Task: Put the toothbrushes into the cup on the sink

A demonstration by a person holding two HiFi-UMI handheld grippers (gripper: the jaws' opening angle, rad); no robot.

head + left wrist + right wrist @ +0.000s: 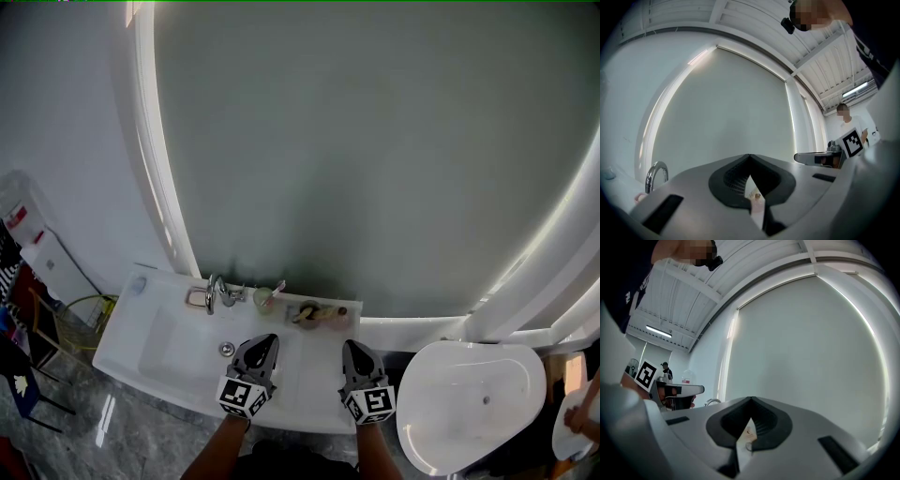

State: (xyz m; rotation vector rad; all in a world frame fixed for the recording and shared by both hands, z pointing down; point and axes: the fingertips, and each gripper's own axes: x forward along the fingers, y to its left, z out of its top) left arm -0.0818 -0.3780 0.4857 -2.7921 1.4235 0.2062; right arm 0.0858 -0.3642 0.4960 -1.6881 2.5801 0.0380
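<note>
In the head view a small pale cup (262,299) stands on the back ledge of the white sink (178,352), just right of the chrome faucet (217,292). A pink toothbrush (277,287) leans out of the cup. Right of it lies a small dish (309,315) with pale oblong items (330,313) that I cannot make out. My left gripper (266,340) hovers over the sink's front part, shut and empty. My right gripper (353,346) is level with it on the right, also shut and empty. Both sets of jaws meet tip to tip in the gripper views (750,156) (751,399).
A large round-edged mirror (375,141) fills the wall behind the sink. A white oval fixture (473,412) stands at the right. A water dispenser (23,225) and a dark chair (23,375) are at the far left. The faucet (655,176) shows in the left gripper view.
</note>
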